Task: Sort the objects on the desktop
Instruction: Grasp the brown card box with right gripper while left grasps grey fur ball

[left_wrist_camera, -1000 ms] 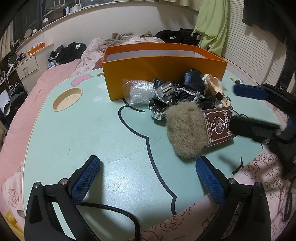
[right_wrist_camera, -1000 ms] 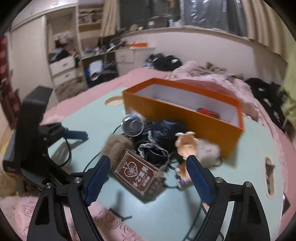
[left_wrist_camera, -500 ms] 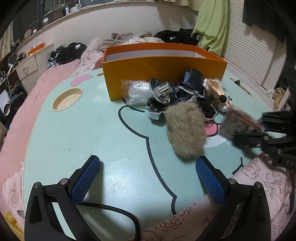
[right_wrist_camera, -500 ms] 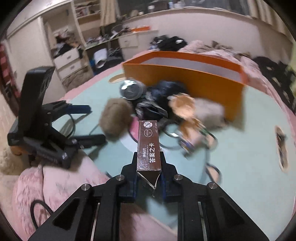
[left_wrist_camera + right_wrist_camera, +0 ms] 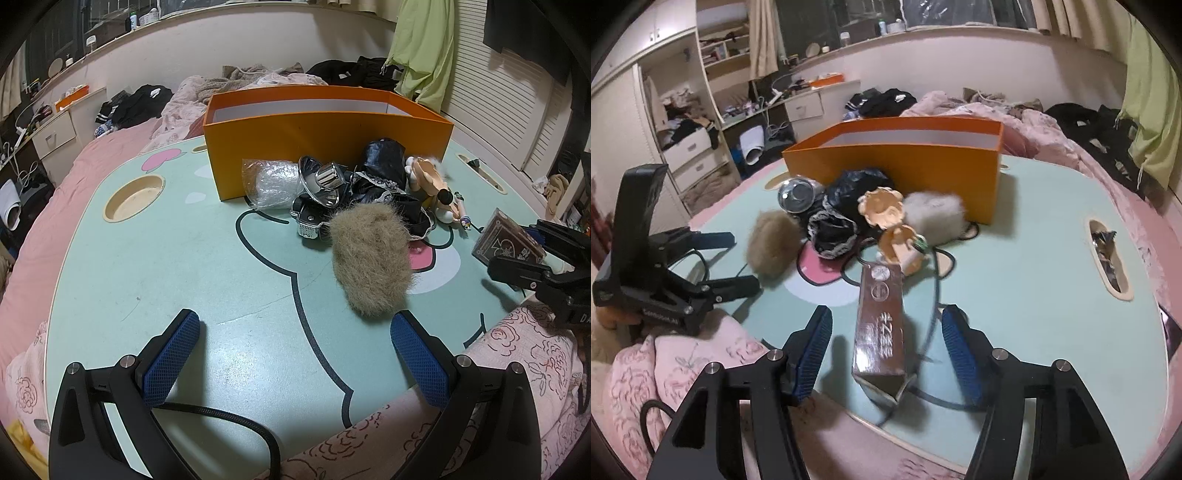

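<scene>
**Card box sits between spread fingers, orange bin waiting behind the pile**

Here's the right tool [image 5: 886, 354], jaws spread wide, and the brown card box [image 5: 881, 328] stands between the 2 blue pads without either pad touching it. The box is tipped up on its near end at the front edge of the tabletop [image 5: 1027, 280], one flap hanging open toward us. Whether it is resting there or mid-fall I cannot tell; the picture is a bit smeared around it. From the left camera the same box shows far right, tucked against the right tool's dark fingers.

Over to the left tool [image 5: 295, 354]: spread as well, holding nothing, hovering low over bare tabletop at the near edge. That looks like a waiting posture, out of the way of its partner.

The rest of the clutter sits bunched just in front of the orange box [image 5: 325, 136], which is open-topped and, I'd judge, the place everything is meant to go. There's a tan fur pouf [image 5: 371, 258] nearest us, a black lacy cloth bundle [image 5: 384, 173], a chrome lamp-like piece [image 5: 325, 181], a clear plastic bag [image 5: 271, 182] touching the orange wall, and a small doll figure [image 5: 428, 177] on the right. A grey fluffy ball [image 5: 934, 218] lies just beside the box corner.

My read: the card box needs a firmer, squarer pinch before it travels to the bin.
</scene>
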